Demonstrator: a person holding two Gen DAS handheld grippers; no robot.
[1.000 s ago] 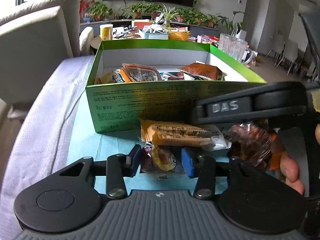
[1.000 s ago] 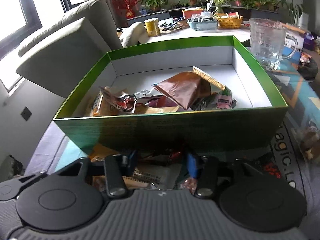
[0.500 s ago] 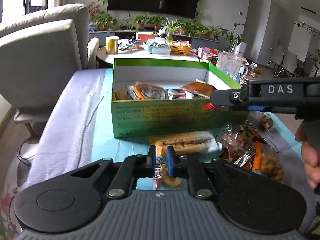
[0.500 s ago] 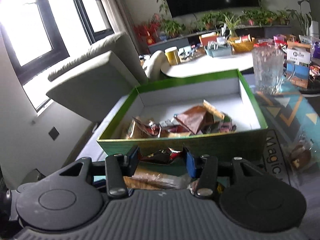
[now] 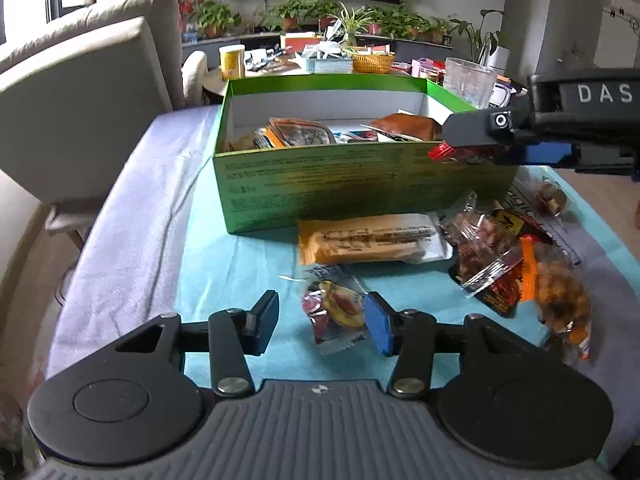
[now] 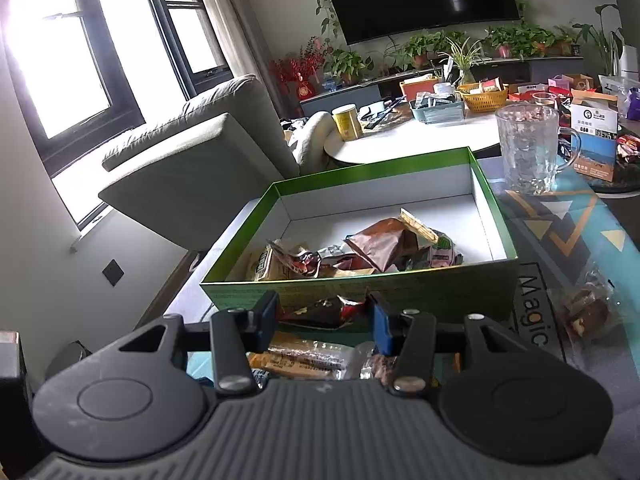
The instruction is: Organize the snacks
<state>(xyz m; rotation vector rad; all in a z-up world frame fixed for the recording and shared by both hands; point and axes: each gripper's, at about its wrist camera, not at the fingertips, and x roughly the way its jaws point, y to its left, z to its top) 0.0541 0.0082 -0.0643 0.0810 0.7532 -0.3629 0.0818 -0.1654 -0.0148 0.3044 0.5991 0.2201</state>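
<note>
A green box (image 5: 344,184) with several snack packets inside stands on the teal cloth; it also shows in the right wrist view (image 6: 372,288). My left gripper (image 5: 320,324) is open and low over the cloth, with a small red-yellow snack packet (image 5: 336,312) lying between its fingers. An orange bar packet (image 5: 368,238), a clear bag of brown snacks (image 5: 484,248) and an orange nut bag (image 5: 560,300) lie in front of the box. My right gripper (image 6: 322,322) is shut on a dark red packet (image 6: 324,312) and holds it at the box's front right edge; it shows from the side in the left wrist view (image 5: 472,152).
A glass mug (image 6: 528,148) stands behind the box on the right. A beige armchair (image 5: 80,96) is at the left of the table. A round white table (image 6: 408,136) with clutter is behind. Another small snack bag (image 6: 584,308) lies right of the box.
My left gripper was shut on the small packet, then opened and let it lie on the cloth. My right gripper rose with the dark red packet to the box's rim.
</note>
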